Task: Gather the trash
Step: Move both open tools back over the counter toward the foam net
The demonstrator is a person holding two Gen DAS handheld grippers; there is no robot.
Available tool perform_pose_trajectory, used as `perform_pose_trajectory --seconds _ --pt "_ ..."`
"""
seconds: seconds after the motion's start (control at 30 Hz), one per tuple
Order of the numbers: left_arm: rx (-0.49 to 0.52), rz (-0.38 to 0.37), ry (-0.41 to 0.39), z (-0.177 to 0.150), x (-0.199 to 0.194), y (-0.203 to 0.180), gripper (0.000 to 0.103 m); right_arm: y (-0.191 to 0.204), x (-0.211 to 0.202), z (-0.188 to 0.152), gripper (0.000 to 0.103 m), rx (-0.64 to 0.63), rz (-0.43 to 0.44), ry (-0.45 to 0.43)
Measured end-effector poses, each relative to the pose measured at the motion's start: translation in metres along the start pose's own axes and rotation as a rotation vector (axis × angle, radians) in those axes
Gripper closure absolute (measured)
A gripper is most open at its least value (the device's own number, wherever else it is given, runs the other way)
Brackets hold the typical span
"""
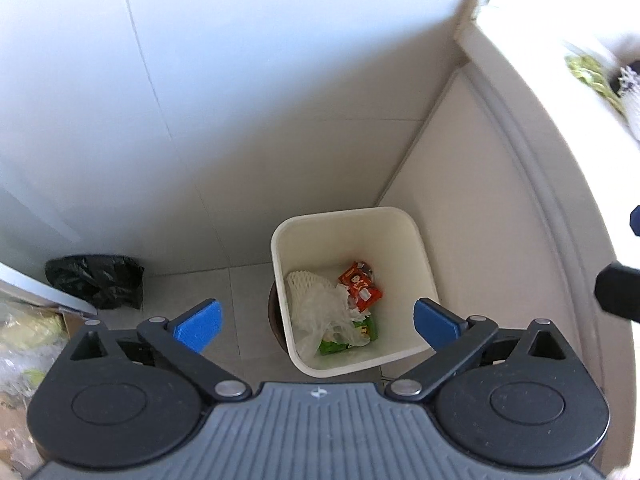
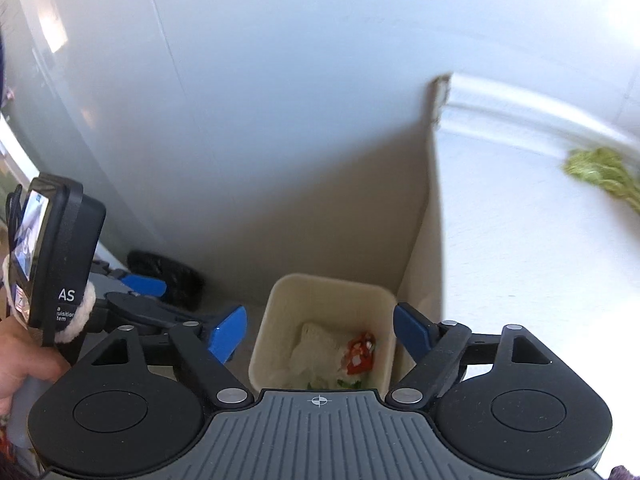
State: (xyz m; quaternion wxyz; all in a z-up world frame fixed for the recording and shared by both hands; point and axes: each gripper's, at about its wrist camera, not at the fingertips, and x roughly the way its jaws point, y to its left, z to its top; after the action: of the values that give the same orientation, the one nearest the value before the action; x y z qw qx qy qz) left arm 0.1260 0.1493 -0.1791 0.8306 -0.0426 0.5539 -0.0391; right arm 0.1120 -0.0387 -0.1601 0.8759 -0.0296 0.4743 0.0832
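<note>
Item: my left gripper (image 1: 316, 322) and right gripper (image 2: 320, 334), both spread wide, nothing held, poised above the white bin (image 1: 404, 216). Trash (orange wrapper (image 1: 360, 290), clear plastic (image 1: 320, 312)) lies inside, presumably dropped there.

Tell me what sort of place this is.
Probably a home kitchen corner: a white waste bin holding wrappers and plastic stands on a tiled floor against a white counter with leafy greens on top.
</note>
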Motion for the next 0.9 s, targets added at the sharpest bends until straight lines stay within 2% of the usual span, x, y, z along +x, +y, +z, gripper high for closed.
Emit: perform_pose_trajectory --seconds 0.4,0.6,0.9 --pt "0.093 -0.079 -0.082 0.008 -0.048 -0.043 0.001 -0.045 -0.057 -0.029 0.013 0.027 -0.15 -0.144" --pt "0.16 -0.125 -0.12 0.018 -0.058 -0.078 0.001 -0.084 -0.08 -0.034 0.013 0.095 -0.236 -0.174" --pt "0.274 -0.188 -0.165 0.044 -0.059 -0.142 0.001 -0.153 -0.116 -0.055 0.012 0.218 -0.322 -0.206"
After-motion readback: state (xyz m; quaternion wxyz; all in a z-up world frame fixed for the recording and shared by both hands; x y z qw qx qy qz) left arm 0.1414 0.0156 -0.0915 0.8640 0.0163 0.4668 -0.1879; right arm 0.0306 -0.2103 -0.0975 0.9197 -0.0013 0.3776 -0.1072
